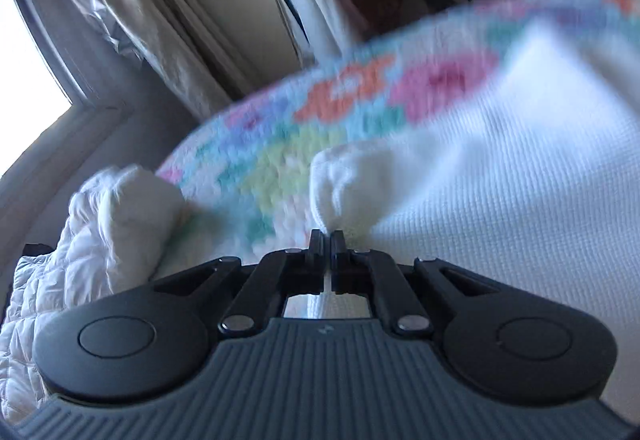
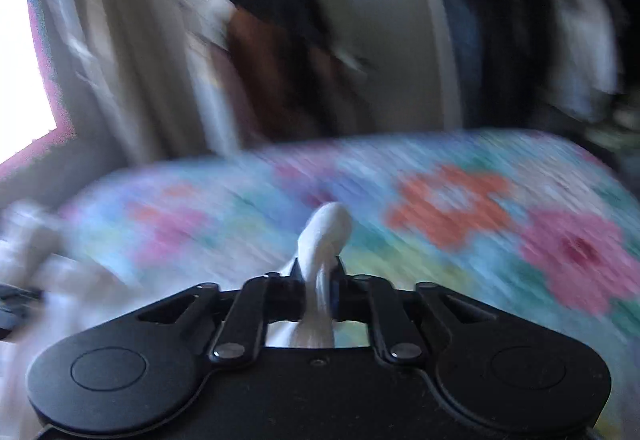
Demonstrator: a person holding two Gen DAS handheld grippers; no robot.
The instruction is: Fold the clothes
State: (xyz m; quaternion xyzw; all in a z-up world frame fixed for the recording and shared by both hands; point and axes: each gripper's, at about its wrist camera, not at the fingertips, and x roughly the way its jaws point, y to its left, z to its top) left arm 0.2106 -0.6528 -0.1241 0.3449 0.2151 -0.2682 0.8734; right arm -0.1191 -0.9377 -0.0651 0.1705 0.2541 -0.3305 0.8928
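The left gripper (image 1: pixel 327 236) is pressed together on a bunched edge of the white garment (image 1: pixel 500 179), which spreads away to its right over the floral blanket (image 1: pixel 280 159). The right gripper (image 2: pixel 318 268) pinches a thick twisted fold of what is probably the same garment (image 2: pixel 326 232), though blur hides the link. To fold well, keep both pinches level and the edge taut before laying it over. The cloth is waffle-knit, soft and limp; the blanket fuzzy.

A bright window (image 2: pixel 20 67) is seen at left, flanked by pale curtains (image 1: pixel 160 19). A floral blanket (image 2: pixel 460 207) is spread below; hanging clothes (image 2: pixel 580 39) are seen at right (heavily blurred).
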